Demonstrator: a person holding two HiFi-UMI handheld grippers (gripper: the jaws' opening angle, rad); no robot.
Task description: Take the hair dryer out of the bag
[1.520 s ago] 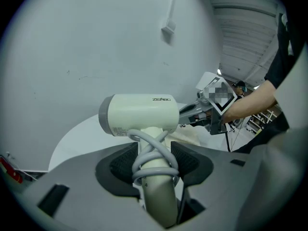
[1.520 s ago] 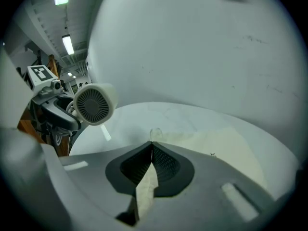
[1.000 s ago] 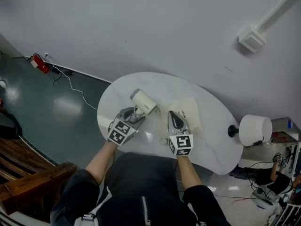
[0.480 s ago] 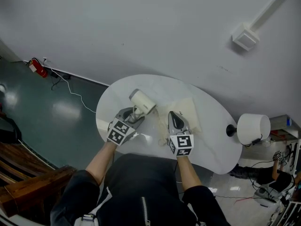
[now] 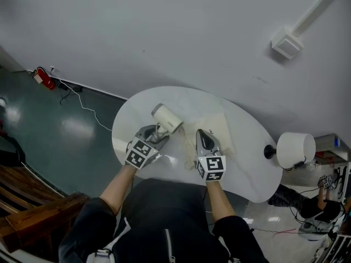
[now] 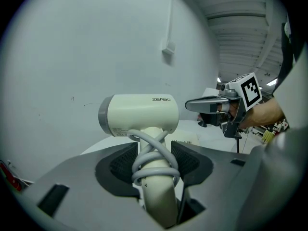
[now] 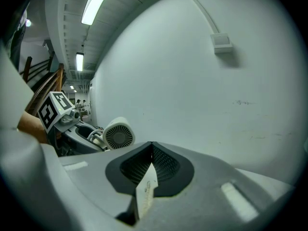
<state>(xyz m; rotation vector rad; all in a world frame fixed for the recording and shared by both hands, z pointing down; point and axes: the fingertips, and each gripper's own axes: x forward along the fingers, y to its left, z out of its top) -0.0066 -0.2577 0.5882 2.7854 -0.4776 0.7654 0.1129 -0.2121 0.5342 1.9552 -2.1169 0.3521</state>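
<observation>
A cream hair dryer (image 5: 166, 118) with its grey cord wound round the handle (image 6: 153, 165) stands upright in my left gripper (image 5: 155, 135), whose jaws are shut on that handle (image 6: 155, 177). The dryer is left of the flat cream bag (image 5: 218, 129) lying on the white table (image 5: 249, 171), apart from it. My right gripper (image 5: 204, 139) is shut on the bag's near edge, a thin cream strip (image 7: 146, 192) pinched between its pads (image 7: 152, 153). The right gripper view shows the dryer's round grille (image 7: 118, 134) beside the left gripper (image 7: 72, 124).
A lamp with a white shade (image 5: 296, 150) stands at the table's right end. A white box and conduit (image 5: 286, 43) are on the wall. A red extinguisher (image 5: 39, 76) and a cable lie on the floor at left, with wooden furniture (image 5: 33, 201) nearer.
</observation>
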